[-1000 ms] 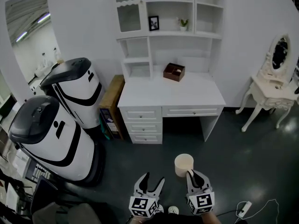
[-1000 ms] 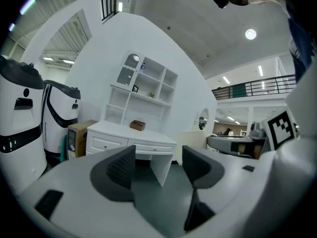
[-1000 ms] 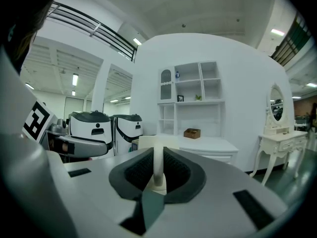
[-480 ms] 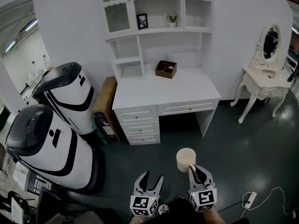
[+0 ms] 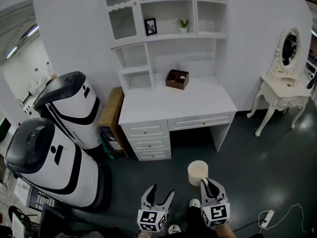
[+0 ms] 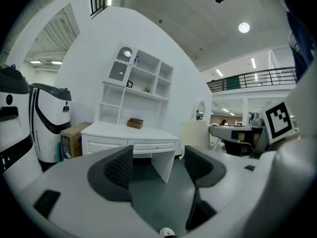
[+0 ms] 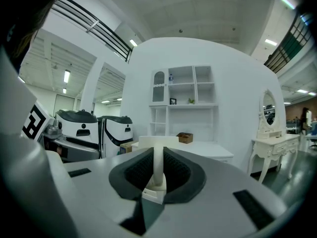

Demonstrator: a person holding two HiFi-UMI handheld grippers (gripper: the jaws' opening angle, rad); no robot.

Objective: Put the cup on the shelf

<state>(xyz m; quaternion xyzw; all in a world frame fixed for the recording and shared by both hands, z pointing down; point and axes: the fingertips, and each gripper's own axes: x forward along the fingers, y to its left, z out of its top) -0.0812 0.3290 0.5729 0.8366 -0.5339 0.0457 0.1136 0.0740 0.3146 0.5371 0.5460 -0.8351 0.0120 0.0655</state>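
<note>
Cup [image 5: 197, 172]: cream, pinched by its wall between the narrow-set jaws of the right gripper [image 5: 208, 184], lower centre of the head view, above the dark floor [image 5: 257, 157]. Left gripper [image 5: 161, 191]: lower centre-left, jaws opening wide, nothing between them. White desk [image 5: 198, 105] ahead; shelf unit [image 5: 163, 33] at upper centre, well apart from the cup. Handling note: carry upright, grip firm; choose a bay clear of the picture frame [image 5: 150, 26] and plant [image 5: 184, 25]; seat the base flat before release.

Open dark floor [image 5: 257, 152] stretches to the white worktop [image 5: 198, 103], bare except a brown box [image 5: 177, 79] at its far edge. The shelf [image 5: 208, 33] above has open compartments. Two bulky white machines [image 5: 54, 167] block the left; a dressing table [image 5: 282, 90] stands right.
</note>
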